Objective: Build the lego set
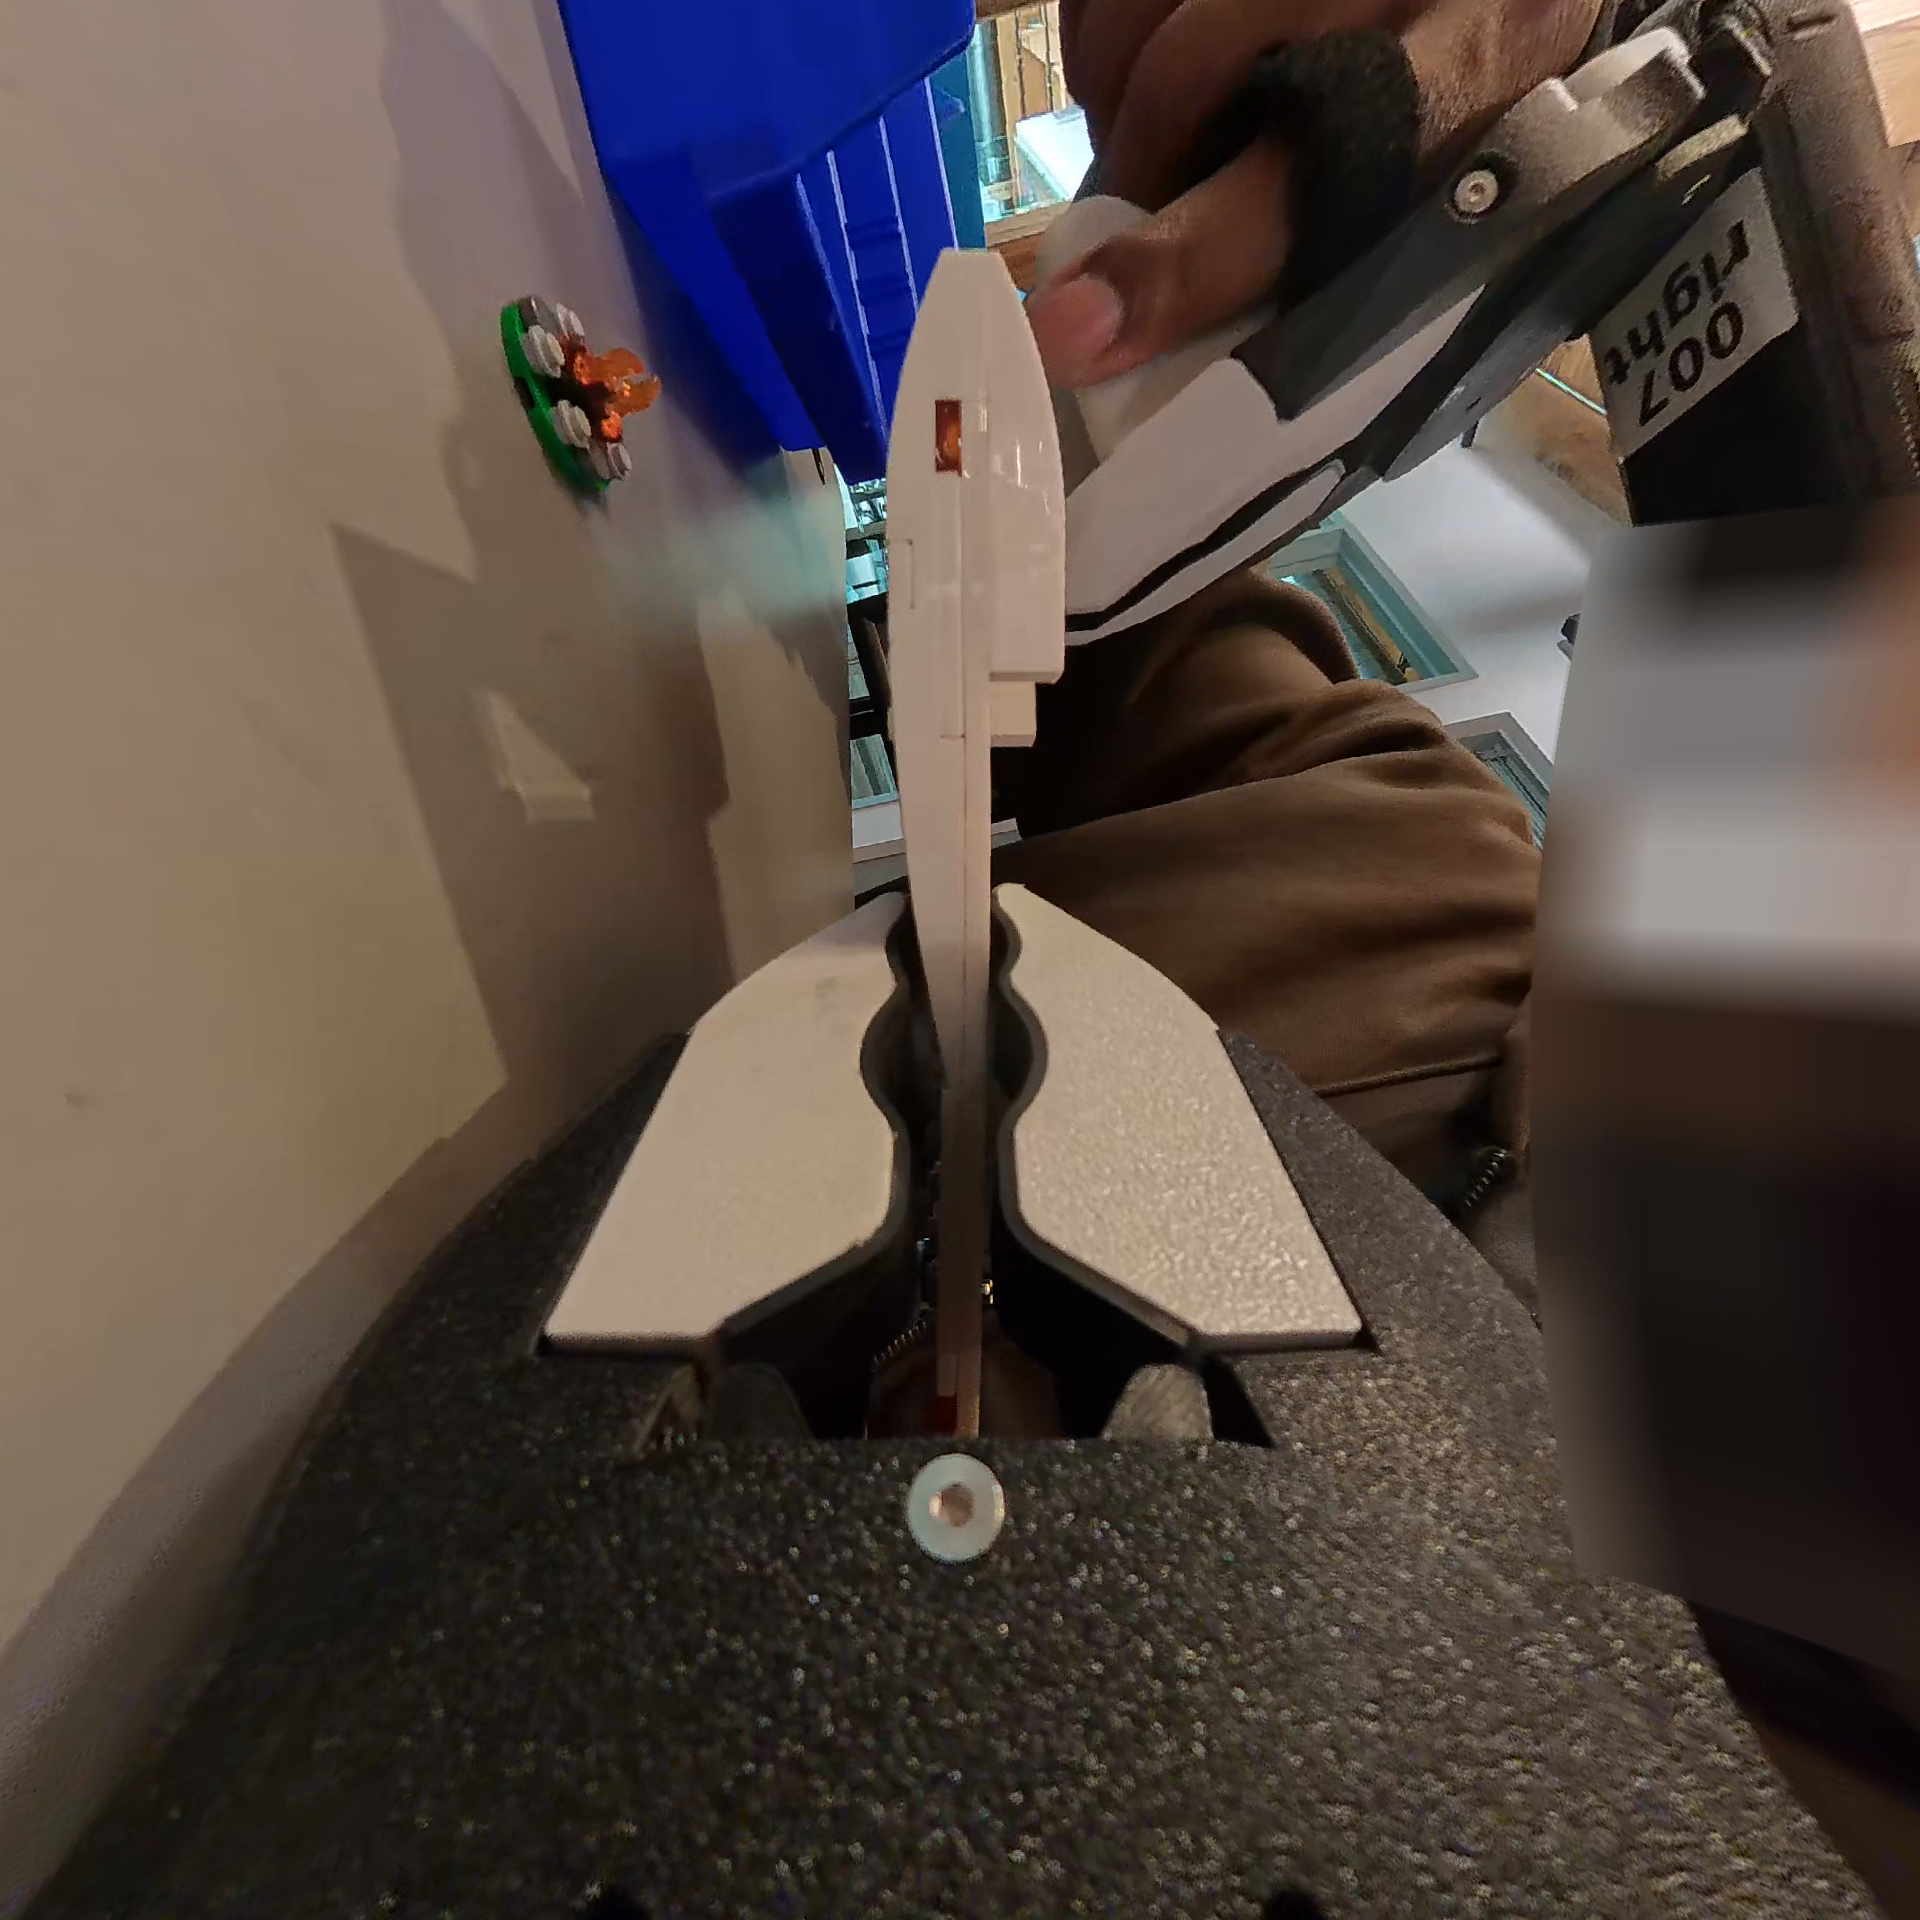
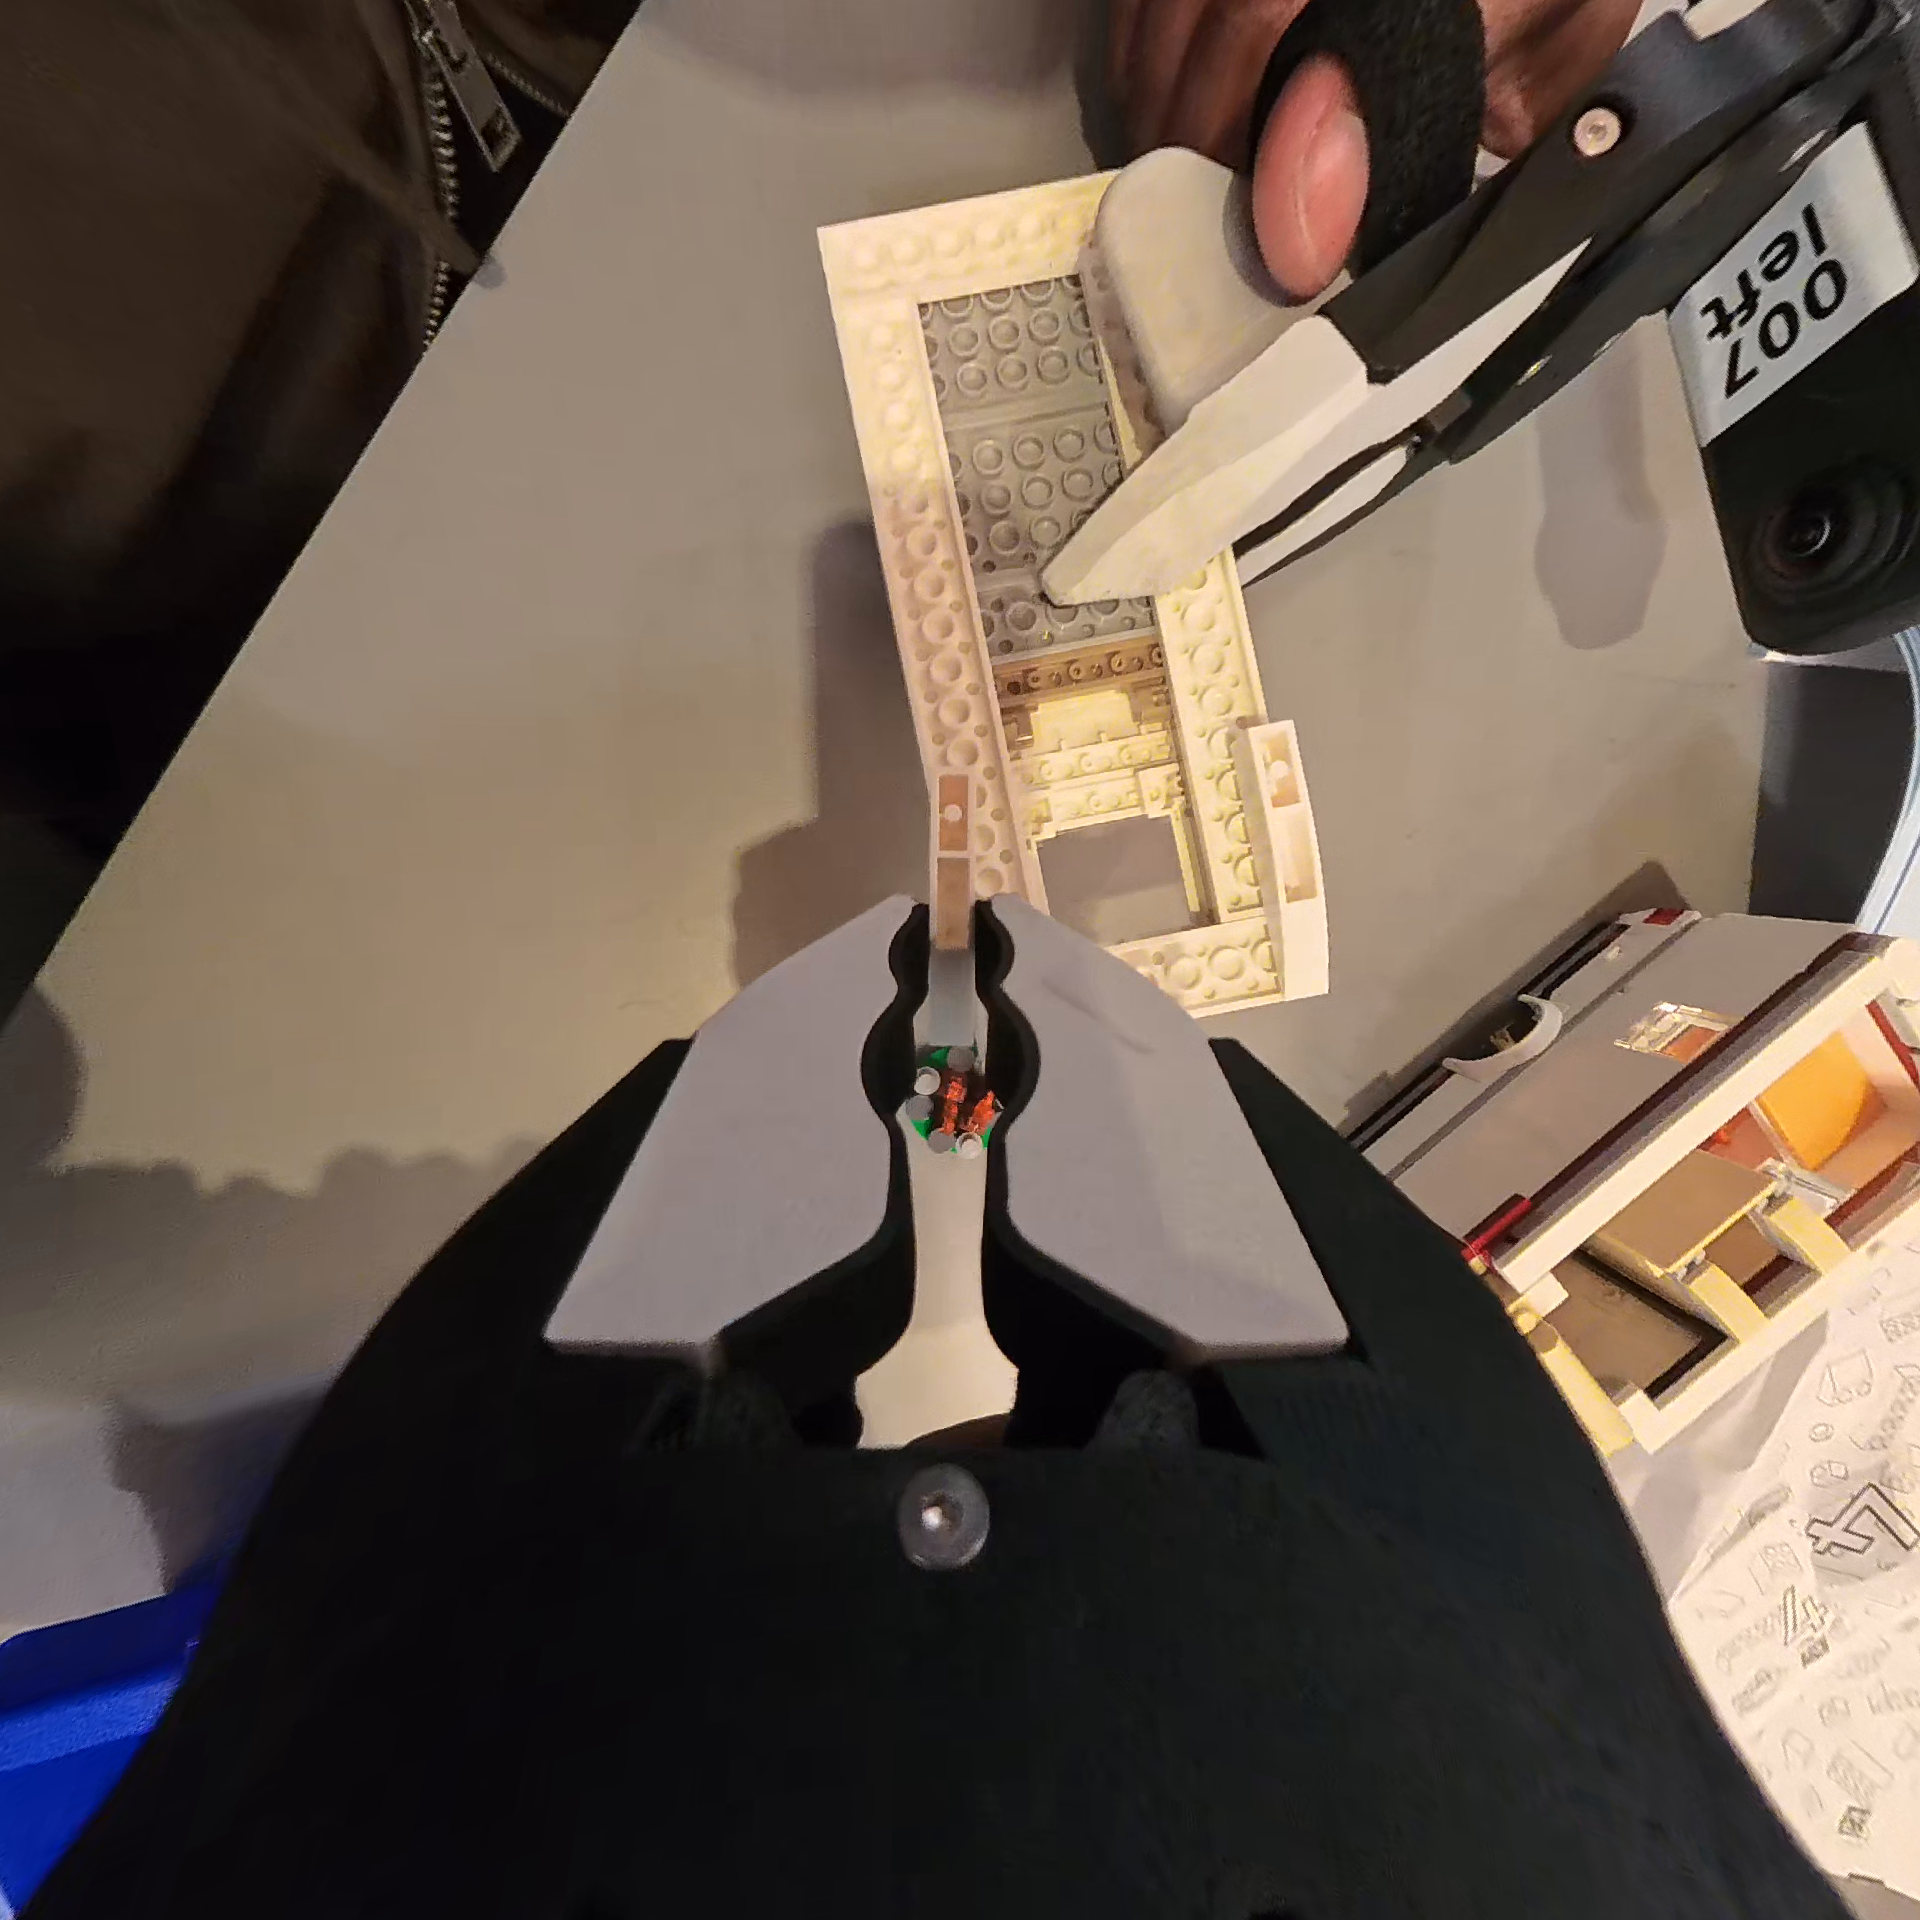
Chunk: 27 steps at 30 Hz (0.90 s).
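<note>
My left gripper (image 1: 951,914) is shut on a white brick-built panel (image 1: 971,582), which I see edge-on standing up between the pads. In the right wrist view the panel (image 2: 940,582) shows its studded underside with grey plates inside, held above the table (image 2: 468,644). The left gripper (image 2: 1081,577) clamps the panel's far part there. My right gripper (image 2: 951,920) is shut on a narrow tan-and-white strip (image 2: 953,873) at the panel's near edge. In the left wrist view the right gripper (image 1: 1081,582) reaches the panel from the right.
A green round plate with grey studs and orange pieces (image 1: 577,400) lies on the table (image 1: 208,675) and shows between my right fingers (image 2: 951,1112). A blue bin (image 1: 769,208) stands behind it. A brick-built house (image 2: 1621,1174) and a printed paper bag (image 2: 1818,1610) lie at the right. The left gripper's tips are roughly 6 cm from the right gripper's. Left tips and right tips are each some 15 cm from the brick-built house (image 2: 1621,1174).
</note>
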Motion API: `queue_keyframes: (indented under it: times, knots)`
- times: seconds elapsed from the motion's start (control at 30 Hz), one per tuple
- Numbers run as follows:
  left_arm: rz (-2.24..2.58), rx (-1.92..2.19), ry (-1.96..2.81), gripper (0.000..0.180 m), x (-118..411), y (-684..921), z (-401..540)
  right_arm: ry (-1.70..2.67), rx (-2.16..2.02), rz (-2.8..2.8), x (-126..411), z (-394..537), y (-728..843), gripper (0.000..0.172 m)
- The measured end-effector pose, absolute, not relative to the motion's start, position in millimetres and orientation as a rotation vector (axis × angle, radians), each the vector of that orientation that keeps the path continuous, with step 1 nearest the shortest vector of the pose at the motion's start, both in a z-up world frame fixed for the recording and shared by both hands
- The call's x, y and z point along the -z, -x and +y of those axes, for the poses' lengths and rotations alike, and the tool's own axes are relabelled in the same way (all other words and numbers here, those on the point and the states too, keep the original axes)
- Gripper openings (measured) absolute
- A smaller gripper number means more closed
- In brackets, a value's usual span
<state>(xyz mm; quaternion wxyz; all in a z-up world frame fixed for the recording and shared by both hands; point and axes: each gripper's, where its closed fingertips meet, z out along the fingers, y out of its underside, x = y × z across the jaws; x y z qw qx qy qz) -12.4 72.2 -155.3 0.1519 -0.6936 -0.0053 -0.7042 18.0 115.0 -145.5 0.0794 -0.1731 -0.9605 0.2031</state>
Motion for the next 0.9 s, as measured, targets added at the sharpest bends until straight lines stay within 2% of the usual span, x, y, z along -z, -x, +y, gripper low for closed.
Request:
queue_keyframes:
  times: [0.47, 0.9]
  knots:
    - [-0.026, 2.027, 1.986, 0.011, 155.3, 12.7, 72.4, 0.537, -0.58, -2.834, 144.6, 121.2, -15.7, 0.015]
    - [-0.035, 2.031, 1.984, 0.011, 155.2, 13.4, 73.0, 0.534, -0.606, -2.821, 142.1, 127.0, -15.6, 0.008]
